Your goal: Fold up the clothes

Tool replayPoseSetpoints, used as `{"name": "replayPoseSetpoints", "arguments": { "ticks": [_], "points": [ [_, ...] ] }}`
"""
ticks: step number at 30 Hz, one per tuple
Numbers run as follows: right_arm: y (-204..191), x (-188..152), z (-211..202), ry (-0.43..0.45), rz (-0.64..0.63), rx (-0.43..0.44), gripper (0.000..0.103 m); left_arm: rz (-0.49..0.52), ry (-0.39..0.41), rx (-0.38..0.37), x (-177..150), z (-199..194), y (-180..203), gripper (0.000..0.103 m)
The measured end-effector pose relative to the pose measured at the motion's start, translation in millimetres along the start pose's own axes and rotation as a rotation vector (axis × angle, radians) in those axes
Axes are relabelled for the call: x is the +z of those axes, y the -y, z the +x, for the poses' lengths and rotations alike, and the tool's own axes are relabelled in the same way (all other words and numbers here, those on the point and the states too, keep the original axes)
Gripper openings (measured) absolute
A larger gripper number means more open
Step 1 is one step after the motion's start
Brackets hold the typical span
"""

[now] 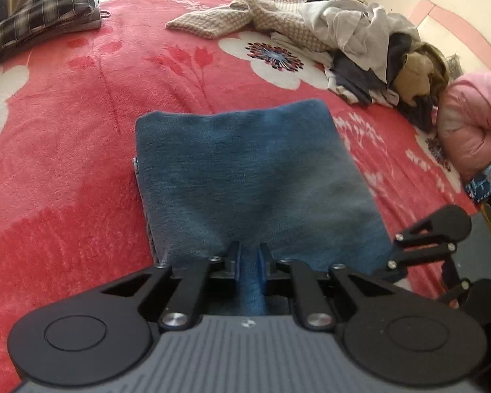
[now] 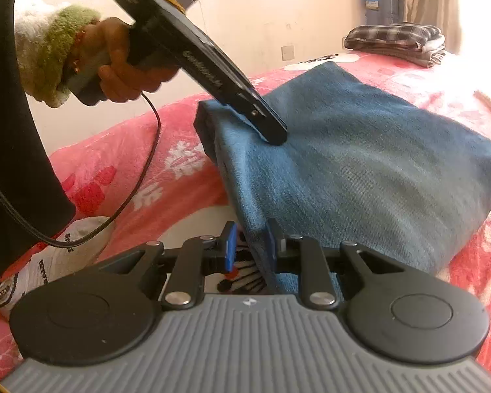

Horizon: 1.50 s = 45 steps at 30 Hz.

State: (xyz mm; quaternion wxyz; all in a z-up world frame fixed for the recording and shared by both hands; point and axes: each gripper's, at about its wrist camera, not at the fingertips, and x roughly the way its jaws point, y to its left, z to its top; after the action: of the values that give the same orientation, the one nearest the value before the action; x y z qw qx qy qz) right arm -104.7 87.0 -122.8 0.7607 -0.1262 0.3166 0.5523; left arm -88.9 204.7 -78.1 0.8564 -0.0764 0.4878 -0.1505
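1. Folded blue jeans [image 1: 252,177] lying on the red flowered blanket [image 1: 81,131], directly ahead of the left claw [image 1: 248,258], with the near edge of the denim bunched up between its blue pads.
2. Left claw narrowed tight, pinching that ridge of denim.
3. Right claw [image 2: 250,242] at the near corner of the same jeans [image 2: 360,170], pads partly spread; denim edge pressed against the right-hand pad [image 2: 271,239], a gap showing on the left-hand side. Cannot tell whether it truly grips the cloth.
4. Seen from the right wrist: left claw [image 2: 275,137] slanting down from upper left, tip touching the top of the jeans near their left fold.
5. Denim soft, faded paler toward the middle, folded into a thick, roughly square pad; blanket fuzzy, plush, printed with white flowers.
6. Hand [image 2: 121,65] wrapped round the left claw's black handle, wrist in a fluffy green and white cuff [image 2: 45,52], black cable [image 2: 140,177] trailing down.
7. Folded plaid cloth [image 1: 45,9] far back on the bed; heap of unfolded clothes [image 1: 343,42] at the far right.
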Motion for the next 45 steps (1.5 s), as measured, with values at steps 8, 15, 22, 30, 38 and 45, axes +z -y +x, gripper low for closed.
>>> {"name": "replayPoseSetpoints", "arguments": {
  "ticks": [8, 15, 22, 30, 38, 45],
  "points": [
    [-18.8, 19.8, -9.3, 0.087, -0.023, 0.066, 0.021, -0.014, 0.017, -0.022, -0.6, -0.2, -4.2, 0.012],
    [-18.1, 10.5, 2.6, -0.018, -0.015, 0.078, 0.025, -0.077, 0.056, -0.059, 12.7, -19.8, -4.2, 0.035],
    [66.7, 12.6, -85.2, 0.246, 0.455, 0.055, 0.083, -0.178, 0.191, -0.050, 32.2, -50.4, -34.4, 0.059],
    [171.1, -43.8, -71.8, 0.206, 1.007, 0.053, 0.085, -0.433, 0.066, -0.132, 8.4, -5.1, -86.8, 0.066],
    [186.2, -29.6, -38.0, 0.163, 0.976, 0.121, 0.089, -0.438, 0.022, -0.241, 6.1, 30.2, -97.5, 0.075],
    [165.5, -17.3, -21.5, 0.090, 0.860, 0.245, 0.103, -0.371, 0.016, -0.239, 11.9, 42.7, -83.3, 0.084]
  ]
}}
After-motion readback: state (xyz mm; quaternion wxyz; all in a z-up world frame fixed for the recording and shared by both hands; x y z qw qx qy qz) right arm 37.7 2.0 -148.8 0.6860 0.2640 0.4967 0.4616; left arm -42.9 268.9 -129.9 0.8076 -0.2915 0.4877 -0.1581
